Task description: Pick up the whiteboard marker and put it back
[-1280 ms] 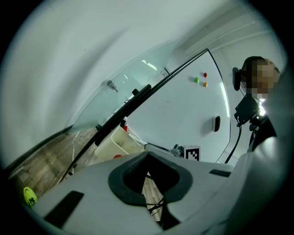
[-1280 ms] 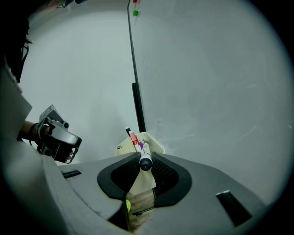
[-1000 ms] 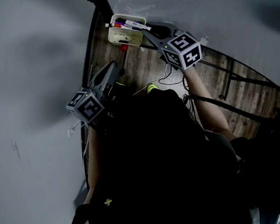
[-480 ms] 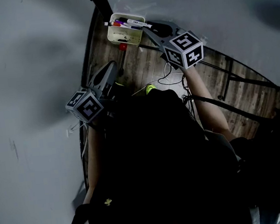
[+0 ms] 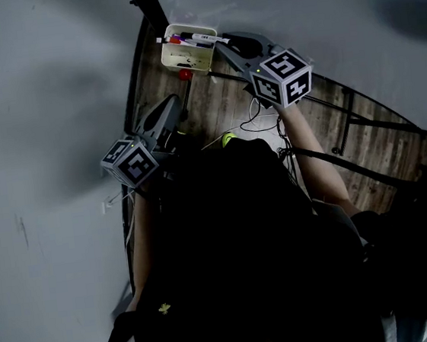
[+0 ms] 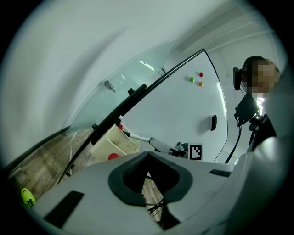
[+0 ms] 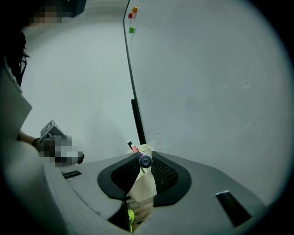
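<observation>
A whiteboard marker [image 5: 200, 39] with a white barrel lies crosswise just over the cream pen box [image 5: 180, 55] fixed to the whiteboard. My right gripper [image 5: 223, 43] is shut on the marker's rear end. In the right gripper view the marker's round end [image 7: 145, 161] sits pinched between the jaws of the right gripper [image 7: 145, 155], with the pen box [image 7: 142, 186] behind it. The left gripper view shows the pen box [image 6: 115, 143] and the held marker [image 6: 139, 137] from the side. My left gripper [image 5: 174, 105] hangs lower and to the left, shut and empty.
Other markers [image 5: 175, 39] with red and purple caps stand in the box. A red magnet [image 5: 185, 74] sits just under it. The whiteboard's black frame bar [image 5: 147, 4] and stand legs [image 5: 361, 123] cross the wooden floor, where cables [image 5: 263, 119] and a yellow-green object [image 5: 229, 135] lie.
My right gripper has risen a little with the marker held in it, staying over the pen box. The left gripper has kept still.
</observation>
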`<action>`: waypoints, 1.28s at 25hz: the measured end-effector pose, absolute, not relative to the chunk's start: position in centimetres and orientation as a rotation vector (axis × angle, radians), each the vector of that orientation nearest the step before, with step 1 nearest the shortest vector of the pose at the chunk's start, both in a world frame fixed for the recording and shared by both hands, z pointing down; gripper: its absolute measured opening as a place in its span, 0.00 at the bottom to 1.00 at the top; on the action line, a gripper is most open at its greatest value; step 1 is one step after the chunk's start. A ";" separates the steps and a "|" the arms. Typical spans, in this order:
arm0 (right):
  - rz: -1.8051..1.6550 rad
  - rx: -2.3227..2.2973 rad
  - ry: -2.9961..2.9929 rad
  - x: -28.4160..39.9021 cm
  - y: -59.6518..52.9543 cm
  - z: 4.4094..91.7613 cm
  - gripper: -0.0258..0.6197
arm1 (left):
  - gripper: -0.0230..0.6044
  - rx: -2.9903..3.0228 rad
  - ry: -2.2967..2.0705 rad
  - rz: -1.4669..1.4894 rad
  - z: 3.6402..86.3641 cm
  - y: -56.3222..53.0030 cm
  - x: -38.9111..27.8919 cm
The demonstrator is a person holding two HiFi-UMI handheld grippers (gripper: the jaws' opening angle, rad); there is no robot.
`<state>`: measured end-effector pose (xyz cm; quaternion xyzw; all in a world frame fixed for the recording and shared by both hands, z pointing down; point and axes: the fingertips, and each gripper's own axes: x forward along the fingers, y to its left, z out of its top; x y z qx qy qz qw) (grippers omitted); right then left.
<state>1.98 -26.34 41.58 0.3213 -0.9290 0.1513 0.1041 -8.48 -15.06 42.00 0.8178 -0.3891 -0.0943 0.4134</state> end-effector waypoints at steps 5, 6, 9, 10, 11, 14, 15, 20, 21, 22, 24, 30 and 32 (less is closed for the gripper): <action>0.440 0.958 -2.760 2.2 -26.2 40.8 0.16 | 0.09 2.069 -0.973 -0.240 42.3 -15.3 -8.4; 0.438 0.961 -2.762 2.2 -26.1 40.6 0.16 | 0.09 2.069 -0.969 -0.239 42.3 -15.3 -8.3; 0.433 0.969 -2.771 2.4 -26.0 40.0 0.16 | 0.09 2.070 -0.958 -0.237 42.4 -15.3 -7.9; 0.434 0.971 -2.777 2.5 -25.9 39.8 0.16 | 0.09 2.072 -0.955 -0.237 42.4 -15.3 -7.8; 0.437 0.974 -2.782 2.6 -25.8 39.5 0.16 | 0.09 2.076 -0.952 -0.238 42.4 -15.3 -7.7; 0.445 0.982 -2.800 2.9 -25.4 38.6 0.16 | 0.09 2.085 -0.940 -0.237 42.1 -15.2 -7.3; 0.446 0.982 -2.805 3.0 -25.2 38.4 0.16 | 0.09 2.088 -0.937 -0.237 42.1 -15.2 -7.2; 0.440 0.969 -2.840 3.0 -24.3 36.7 0.16 | 0.09 2.100 -0.919 -0.236 41.9 -15.4 -6.5; 0.437 0.966 -2.848 2.9 -24.0 36.3 0.16 | 0.09 2.103 -0.915 -0.236 41.9 -15.4 -6.4; 0.431 0.965 -2.854 2.9 -23.8 35.8 0.16 | 0.09 2.106 -0.911 -0.238 41.8 -15.4 -6.3; 0.422 0.962 -2.866 3.0 -23.4 35.1 0.16 | 0.09 2.113 -0.904 -0.243 41.8 -15.4 -6.1; 0.427 0.966 -2.910 3.3 -22.1 32.9 0.16 | 0.09 2.109 -0.896 -0.286 41.9 -15.8 -6.0; 0.414 0.978 -2.914 3.7 -21.7 32.4 0.16 | 0.09 2.107 -0.888 -0.304 41.8 -15.9 -5.8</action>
